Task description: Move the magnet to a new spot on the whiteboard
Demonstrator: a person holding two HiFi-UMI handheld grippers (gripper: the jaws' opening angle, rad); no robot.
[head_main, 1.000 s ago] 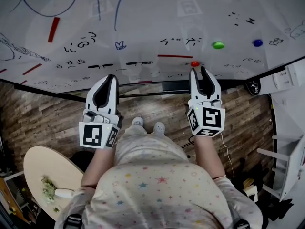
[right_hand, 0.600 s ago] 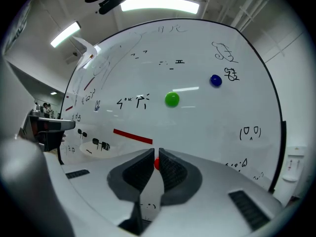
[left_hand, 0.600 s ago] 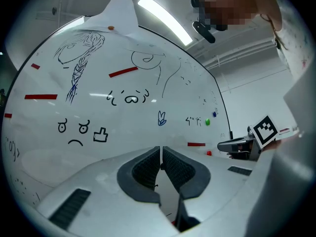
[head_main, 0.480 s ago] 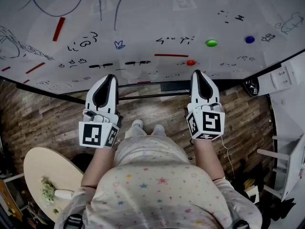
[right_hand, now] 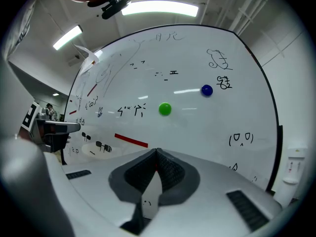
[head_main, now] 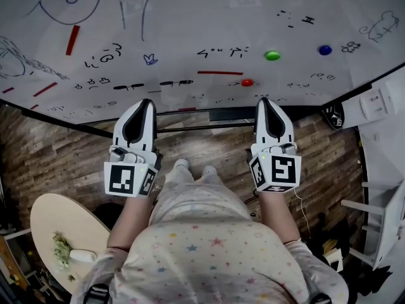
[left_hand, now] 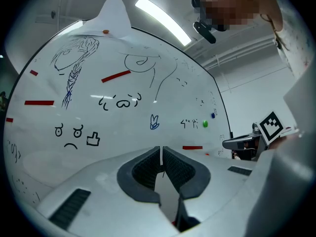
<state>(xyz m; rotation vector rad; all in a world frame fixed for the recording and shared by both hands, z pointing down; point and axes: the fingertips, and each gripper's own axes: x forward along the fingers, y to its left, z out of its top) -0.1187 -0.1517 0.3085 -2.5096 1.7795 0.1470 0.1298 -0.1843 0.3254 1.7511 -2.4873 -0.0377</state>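
Note:
The whiteboard point(head_main: 190, 24) carries a small red magnet point(head_main: 247, 82) near its lower edge, just right of a red strip point(head_main: 219, 73). A green magnet point(head_main: 272, 55) and a blue magnet point(head_main: 324, 50) sit higher and to the right. My right gripper point(head_main: 271, 104) is shut and empty, its tips below and slightly right of the red magnet, apart from it. My left gripper point(head_main: 145, 105) is shut and empty too, held short of the board. In the right gripper view the green magnet point(right_hand: 165, 109) and the blue magnet point(right_hand: 207, 90) show above the shut gripper point(right_hand: 157, 153). The left gripper point(left_hand: 161, 149) is shut in its own view.
The board is covered with marker drawings and red strips point(head_main: 72, 39). Its dark lower frame point(head_main: 190, 126) runs just ahead of both grippers. A round wooden table point(head_main: 47, 223) stands at the lower left, white furniture point(head_main: 383, 170) at the right, over a wood floor point(head_main: 57, 157).
My right gripper stood open beside the red magnet; it has since shut and drawn back from the board, leaving the magnet there. The left gripper has held still.

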